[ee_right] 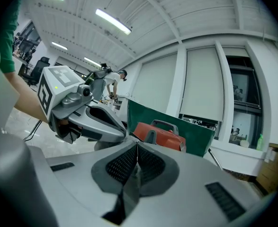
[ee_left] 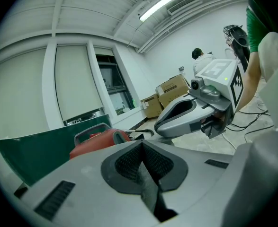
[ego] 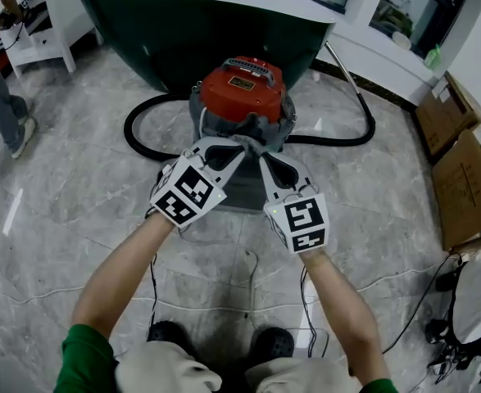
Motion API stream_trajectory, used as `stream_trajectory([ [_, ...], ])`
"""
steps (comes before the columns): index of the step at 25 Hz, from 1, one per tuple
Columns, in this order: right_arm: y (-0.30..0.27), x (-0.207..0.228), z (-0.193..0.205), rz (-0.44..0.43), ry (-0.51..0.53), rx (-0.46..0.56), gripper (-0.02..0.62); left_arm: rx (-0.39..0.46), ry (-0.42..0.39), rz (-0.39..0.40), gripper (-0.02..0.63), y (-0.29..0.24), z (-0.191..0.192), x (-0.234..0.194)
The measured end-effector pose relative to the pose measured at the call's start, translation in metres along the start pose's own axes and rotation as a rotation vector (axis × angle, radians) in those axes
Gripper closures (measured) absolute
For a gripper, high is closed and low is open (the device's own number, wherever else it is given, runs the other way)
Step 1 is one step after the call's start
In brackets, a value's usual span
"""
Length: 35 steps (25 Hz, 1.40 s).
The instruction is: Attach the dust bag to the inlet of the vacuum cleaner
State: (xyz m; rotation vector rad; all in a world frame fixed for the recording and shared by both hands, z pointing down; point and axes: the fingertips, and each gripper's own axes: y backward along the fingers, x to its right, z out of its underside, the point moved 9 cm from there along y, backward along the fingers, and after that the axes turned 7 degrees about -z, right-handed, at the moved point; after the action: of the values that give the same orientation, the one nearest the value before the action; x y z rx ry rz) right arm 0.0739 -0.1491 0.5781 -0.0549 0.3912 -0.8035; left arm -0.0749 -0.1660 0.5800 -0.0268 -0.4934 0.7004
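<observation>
Claws meet tip to tip just in front of the red vacuum cleaner (ego: 244, 88), which sits on the floor (ego: 76, 195). The left claw (ego: 242, 147) is pressed together, pinching a thin grey fold of the dust bag (ego: 242, 188). The right claw (ego: 263, 155) pinches the bag too, just beside it. The bag hangs below the tips, against the cleaner's front. A black hose (ego: 138, 133) curls behind.

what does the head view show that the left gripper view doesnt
Head view only: the marker cube on the left gripper and the person's shoes.
Left gripper view only: the ceiling light, a window and the ribbed inner faces of its fingers.
Both: the red vacuum cleaner, the grey dust bag that the left gripper is shut on, the right gripper and cardboard boxes.
</observation>
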Motion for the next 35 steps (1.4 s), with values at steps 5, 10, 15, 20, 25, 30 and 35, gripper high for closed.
stream_trajectory([
  [5,-0.006,0.002,0.001,-0.002,0.004,-0.01,0.583,-0.002,0.004,0.008,0.601,-0.004,0.001,-0.001],
  [10,-0.018,0.011,0.006,-0.013,-0.005,-0.016,0.583,0.004,0.004,-0.002,0.601,-0.015,0.004,-0.008],
  [15,-0.027,0.018,0.012,-0.036,-0.054,0.028,0.583,0.059,0.017,-0.017,0.601,-0.026,0.007,-0.011],
  [20,-0.03,0.009,0.02,-0.069,-0.09,0.009,0.584,0.062,0.063,-0.012,0.601,-0.022,0.009,-0.004],
  [25,-0.029,0.017,0.006,-0.099,-0.195,-0.112,0.584,-0.009,0.107,-0.016,0.601,-0.018,-0.003,-0.012],
  [30,-0.013,0.03,-0.047,-0.125,-0.28,-0.216,0.584,-0.11,0.218,0.029,0.601,0.002,-0.048,-0.031],
  [35,0.017,0.05,-0.13,-0.144,-0.329,-0.292,0.584,-0.184,0.279,0.072,0.601,0.034,-0.128,-0.054],
])
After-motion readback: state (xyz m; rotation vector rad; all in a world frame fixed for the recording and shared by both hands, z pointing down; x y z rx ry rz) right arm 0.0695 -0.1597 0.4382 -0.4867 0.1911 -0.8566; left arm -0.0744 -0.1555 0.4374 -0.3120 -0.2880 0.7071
